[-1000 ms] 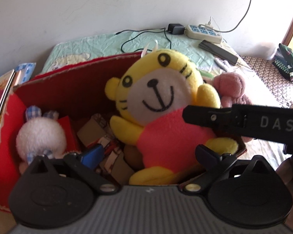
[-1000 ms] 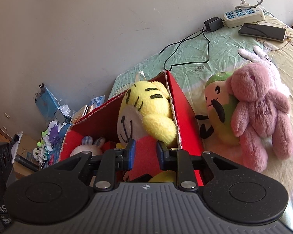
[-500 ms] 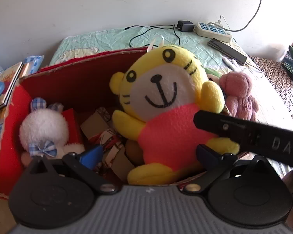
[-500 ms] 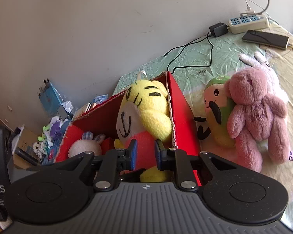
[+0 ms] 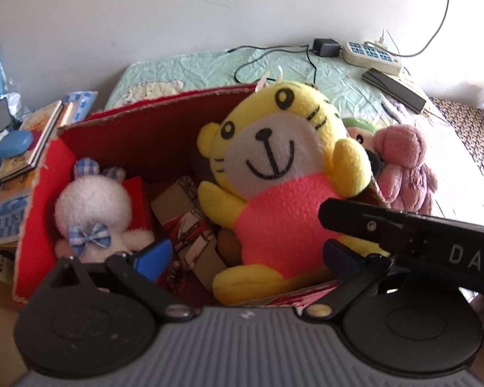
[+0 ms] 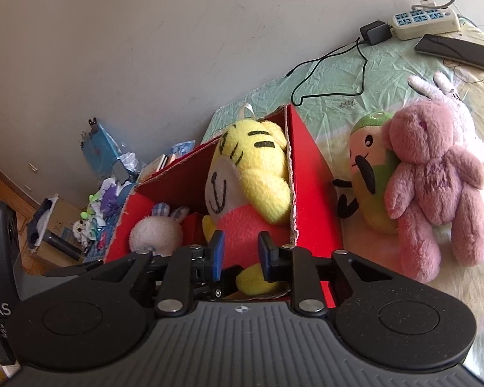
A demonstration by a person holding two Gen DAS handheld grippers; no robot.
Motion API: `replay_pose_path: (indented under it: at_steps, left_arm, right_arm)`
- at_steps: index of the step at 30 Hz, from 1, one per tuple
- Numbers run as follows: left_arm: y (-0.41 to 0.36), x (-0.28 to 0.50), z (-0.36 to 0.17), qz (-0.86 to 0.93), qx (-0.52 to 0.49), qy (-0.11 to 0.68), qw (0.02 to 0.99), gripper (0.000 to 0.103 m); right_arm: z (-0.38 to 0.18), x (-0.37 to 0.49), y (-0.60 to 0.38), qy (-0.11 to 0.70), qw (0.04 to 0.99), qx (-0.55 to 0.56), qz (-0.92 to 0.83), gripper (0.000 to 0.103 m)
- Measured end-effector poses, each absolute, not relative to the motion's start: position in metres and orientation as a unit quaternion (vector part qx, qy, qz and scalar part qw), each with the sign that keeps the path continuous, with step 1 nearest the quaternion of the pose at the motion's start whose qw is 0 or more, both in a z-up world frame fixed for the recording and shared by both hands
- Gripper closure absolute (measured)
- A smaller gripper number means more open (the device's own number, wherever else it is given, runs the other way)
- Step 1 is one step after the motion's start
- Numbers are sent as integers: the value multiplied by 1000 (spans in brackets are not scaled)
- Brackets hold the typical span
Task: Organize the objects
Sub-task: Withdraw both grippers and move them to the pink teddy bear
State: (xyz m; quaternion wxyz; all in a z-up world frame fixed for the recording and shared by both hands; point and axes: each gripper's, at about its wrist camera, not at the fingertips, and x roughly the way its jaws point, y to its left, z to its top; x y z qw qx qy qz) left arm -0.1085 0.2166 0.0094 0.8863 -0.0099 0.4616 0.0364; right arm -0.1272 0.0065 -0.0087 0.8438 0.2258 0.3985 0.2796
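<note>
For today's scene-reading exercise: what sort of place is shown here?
Most likely a bedroom at home: a bed with a crumpled green sheet, plush toys such as the pink teddy bear lying on it, and a power strip with a phone beside it.

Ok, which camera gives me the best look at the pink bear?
The right wrist view: the pink bear shows whole there, lying on the bed beside the red box. In the left wrist view the yellow tiger hides part of the bear.

Tiger plush (image 5: 274, 177) in box (image 5: 138, 129), bear (image 6: 435, 177) outside.
</note>
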Motion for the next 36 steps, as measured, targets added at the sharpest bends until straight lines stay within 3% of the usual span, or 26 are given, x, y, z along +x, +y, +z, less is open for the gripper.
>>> replay_pose_path:
  at_steps: [7,10,11,36]
  left_arm:
    - [203,-115,33,68,-5,446,892,3]
    - [194,-116,39,74,-6,446,892,3]
    - [190,-116,40,76,-5,445,892,3]
    - [69,-96,39,48,18,431,901,6]
  right_arm:
    - [7,-127,-15,381,850,220,291,74]
    - [10,-127,-27,377,851,222,289,59]
    - [11,-126,-31,376,852,222,289,59]
    - [-13,-101,-155,386,856,251,234,57]
